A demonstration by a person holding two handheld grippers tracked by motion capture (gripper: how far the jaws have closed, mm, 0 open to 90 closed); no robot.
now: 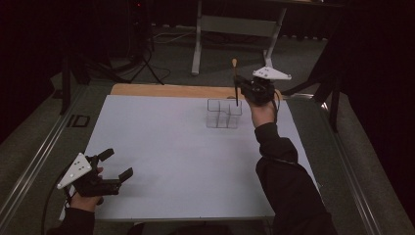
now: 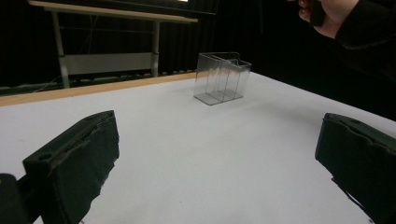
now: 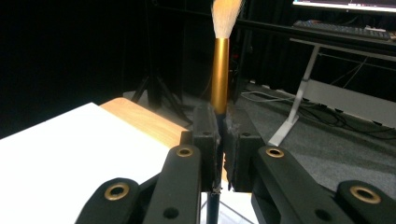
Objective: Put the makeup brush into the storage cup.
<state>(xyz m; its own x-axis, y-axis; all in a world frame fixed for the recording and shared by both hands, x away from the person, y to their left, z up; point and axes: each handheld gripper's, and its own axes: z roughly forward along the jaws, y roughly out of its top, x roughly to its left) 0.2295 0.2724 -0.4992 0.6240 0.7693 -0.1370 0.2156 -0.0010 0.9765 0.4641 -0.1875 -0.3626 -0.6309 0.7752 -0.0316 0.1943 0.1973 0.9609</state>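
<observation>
Brush (image 1: 235, 81) is standing upright, clamped in the right tool (image 1: 238, 90) just above the clear holder (image 1: 223, 113) at the table's (image 1: 161, 142) one o'clock. Lowering it in is probably remaining. Left tool (image 1: 117, 165) is resting spread apart at seven o'clock.

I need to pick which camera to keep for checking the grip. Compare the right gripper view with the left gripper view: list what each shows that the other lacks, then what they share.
The right gripper view alone gives the right gripper with its jaws shut on the brush, held upright: gold ferrule and pale bristles above the pads, dark handle running down below them.

The left gripper view alone gives the left gripper with its jaws wide apart and nothing between them, plus the clear organizer standing upright on the table, its compartments looking empty.

Both show the white table, its wooden far edge and a desk frame beyond.
</observation>
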